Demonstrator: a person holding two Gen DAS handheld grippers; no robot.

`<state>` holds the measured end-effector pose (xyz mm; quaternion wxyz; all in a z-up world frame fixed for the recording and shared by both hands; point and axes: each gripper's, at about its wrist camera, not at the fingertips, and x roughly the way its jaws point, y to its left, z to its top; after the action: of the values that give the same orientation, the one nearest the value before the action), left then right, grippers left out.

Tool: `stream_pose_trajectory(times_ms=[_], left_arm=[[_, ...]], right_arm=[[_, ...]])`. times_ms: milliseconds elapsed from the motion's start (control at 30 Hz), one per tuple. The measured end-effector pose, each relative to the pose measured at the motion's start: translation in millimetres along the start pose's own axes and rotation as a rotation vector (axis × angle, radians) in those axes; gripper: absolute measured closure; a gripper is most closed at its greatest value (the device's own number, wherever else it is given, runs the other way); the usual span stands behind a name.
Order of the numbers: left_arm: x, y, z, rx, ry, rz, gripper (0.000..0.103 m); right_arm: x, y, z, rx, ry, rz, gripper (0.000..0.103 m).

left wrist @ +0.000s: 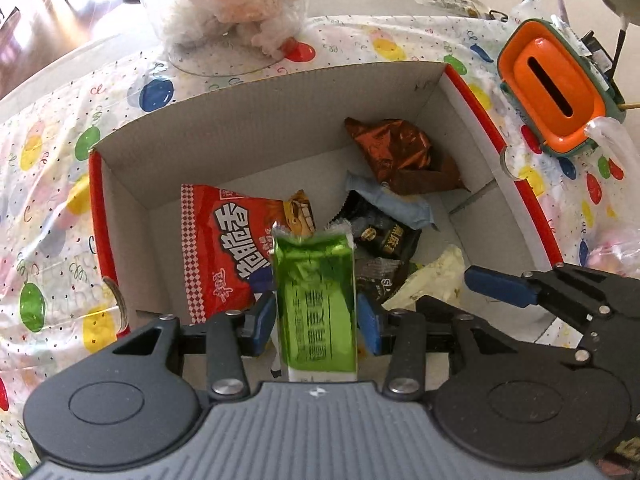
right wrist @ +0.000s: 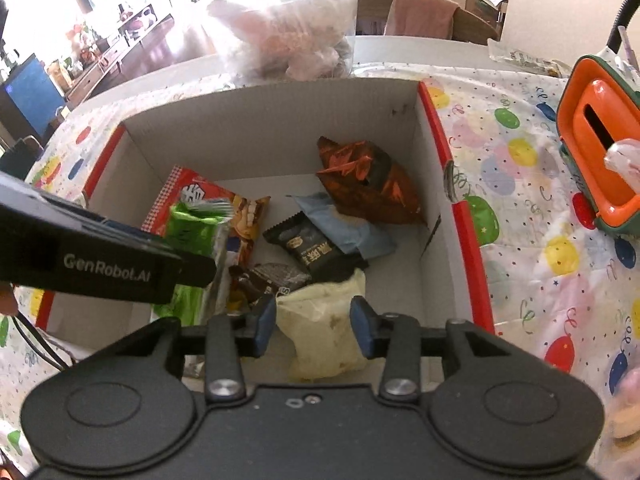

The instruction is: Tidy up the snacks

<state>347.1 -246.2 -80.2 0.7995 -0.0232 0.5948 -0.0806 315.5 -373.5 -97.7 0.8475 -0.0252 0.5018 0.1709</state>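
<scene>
Both grippers are hanging over the open cardboard box with the red rim (left wrist: 472, 92), which sits on a balloon-print plastic tablecloth (left wrist: 52, 184).

The left gripper (left wrist: 316, 320) has a shiny green foil snack packet (left wrist: 316, 292) standing upright between its blue pads (left wrist: 262, 320). The packet fills the gap and looks pinched, though the hold doesn't look tight. It's above the box floor, right next to the red crinkly snack bag with white lettering (left wrist: 224, 248).

The right gripper (right wrist: 314, 326) has its jaws apart around a pale yellowish soft-wrapped snack (right wrist: 324, 320) at the near end of the box. I can see a sliver of space on each side, so I'd say it's not squeezing it.

Also in the box: a copper-brown foil bag (left wrist: 394, 152), a light blue wrapper (left wrist: 392, 204) and a black packet with gold print (left wrist: 380, 236).

What could go sideways, in my opinion:
- The green packet is tall and slick, so it could tip onto the red bag or land on edge if it's let go from up here.
- The two grippers are close together, so pulling either one out carelessly could bump the other.
- The pale snack could get dragged if a pad catches its wrapper.
</scene>
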Motion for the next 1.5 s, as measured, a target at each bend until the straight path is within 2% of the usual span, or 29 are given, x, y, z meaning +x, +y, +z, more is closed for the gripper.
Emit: stream_pose_trajectory(times_ms=[67, 200, 267, 367, 600, 733, 800, 933, 1167, 1267, 1500], left_arm=[[-2.8, 0.6, -3.4, 0.001, -0.011, -0.007, 0.049], [-11.5, 0.9, -11.3, 0.006, -0.044, -0.014, 0.045], [-17.8, 2.7, -15.9, 0.005, -0.067, -0.021, 0.039], [-28.0, 5.5, -22.9, 0.01, -0.102, -0.017, 0.037], [-59.4, 11.9, -40.5, 0.031, -0.2, -0.016, 0.029], [-76.2, 15.4, -52.7, 0.05, -0.252, -0.003, 0.027], [-84.1, 17.2, -58.6, 0.057, -0.281, 0.007, 0.026], [-96.7, 20.3, -67.8, 0.068, -0.327, 0.024, 0.024], [-116.9, 21.9, -81.9, 0.088, -0.404, 0.031, 0.018], [-123.6, 21.5, -88.0, 0.091, -0.436, 0.013, 0.013], [-131.2, 21.2, -104.3, 0.076, -0.463, -0.018, 0.006]], right_arm=[[-3.8, 0.2, -1.0, 0.005, -0.01, -0.001, 0.061], [-14.7, 0.8, -2.6, 0.016, -0.03, 0.006, 0.058], [-20.3, 2.3, -4.5, 0.012, -0.044, 0.006, 0.056], [-29.4, 3.1, -7.8, 0.015, -0.064, -0.001, 0.051], [-53.3, 6.9, -14.9, 0.026, -0.133, 0.004, 0.025], [-67.0, 7.9, -18.5, 0.031, -0.173, 0.02, 0.015], [-74.2, 8.4, -20.4, 0.04, -0.195, 0.03, 0.014], [-88.1, 8.7, -23.5, 0.059, -0.25, 0.037, 0.002], [-106.9, 14.5, -29.8, 0.044, -0.322, 0.049, 0.0], [-113.4, 20.5, -33.0, 0.019, -0.348, 0.045, 0.0], [-127.3, 34.0, -40.0, -0.031, -0.388, 0.046, 0.0]])
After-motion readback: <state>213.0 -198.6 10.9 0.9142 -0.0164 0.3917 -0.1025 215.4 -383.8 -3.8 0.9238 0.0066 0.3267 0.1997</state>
